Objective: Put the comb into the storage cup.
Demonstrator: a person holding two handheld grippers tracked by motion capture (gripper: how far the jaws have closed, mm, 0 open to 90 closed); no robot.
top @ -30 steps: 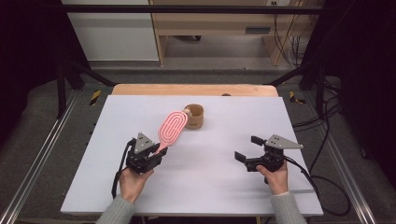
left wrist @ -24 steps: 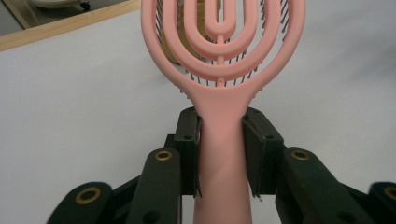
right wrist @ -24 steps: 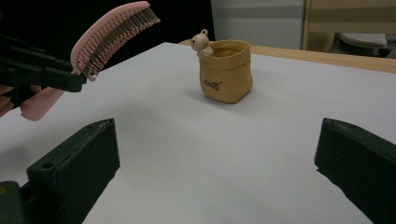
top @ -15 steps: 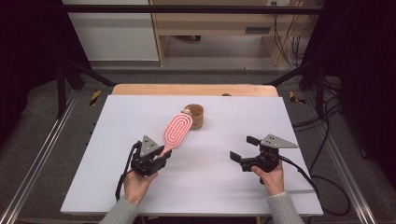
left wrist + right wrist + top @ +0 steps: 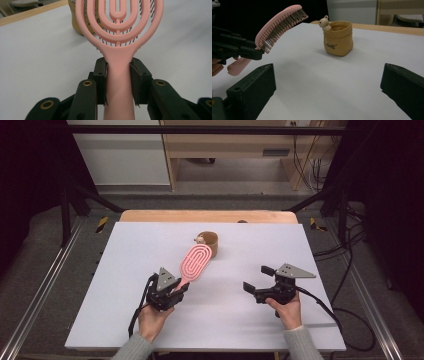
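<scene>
- The left hand-held gripper is clenched on the handle of a pink hairbrush; in the left gripper view both pads press the handle's two sides.
- The hairbrush is held off the white table, slanting up and away from the person, its bristles turned down toward the table, as the right gripper view shows.
- The brush head's far end lies near a small tan pouch-shaped cup in the high view; in the right gripper view the two stand apart.
- The cup stands upright on the table's far middle, with a small bear figure at its rim.
- The right hand-held gripper is released, its jaws wide apart with nothing between them, and it points left toward the middle of the table.
- It is well apart from the brush and the cup.
</scene>
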